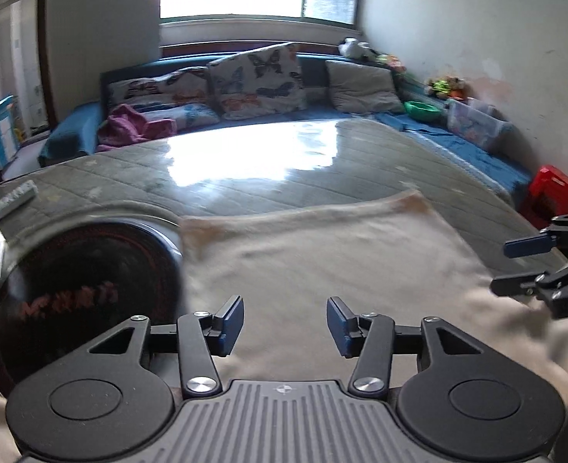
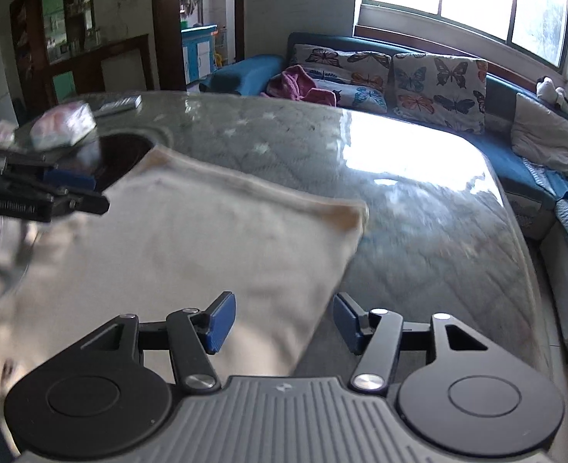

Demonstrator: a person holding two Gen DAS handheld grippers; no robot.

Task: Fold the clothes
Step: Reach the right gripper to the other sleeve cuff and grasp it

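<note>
Left hand-held gripper (image 1: 285, 324) hangs over the near part of the cloth (image 1: 322, 262), jaws apart, nothing pinched. Right hand-held gripper (image 2: 284, 322) likewise: jaws apart, straddling the cloth's right edge without pressing it.

Cloth: cream, lying flat on the tabletop (image 1: 245, 177), its two far corners squared off and its near part running out of view below both cameras. Left side overlaps the rim of a dark round inset (image 1: 79, 289) in the tabletop.

Step, as judged: a fold just laid, or a fresh grab pending; neither jaw holds anything. Next move likely calls for each hand-held gripper to close on a near corner or edge and carry it toward the far hem, keeping both sides even.

Containers, farther off: green bowl (image 1: 422, 110) and clear bin (image 1: 474, 123) by the right wall; the bin holds something pale, too blurred to name; bowl contents not visible.
</note>
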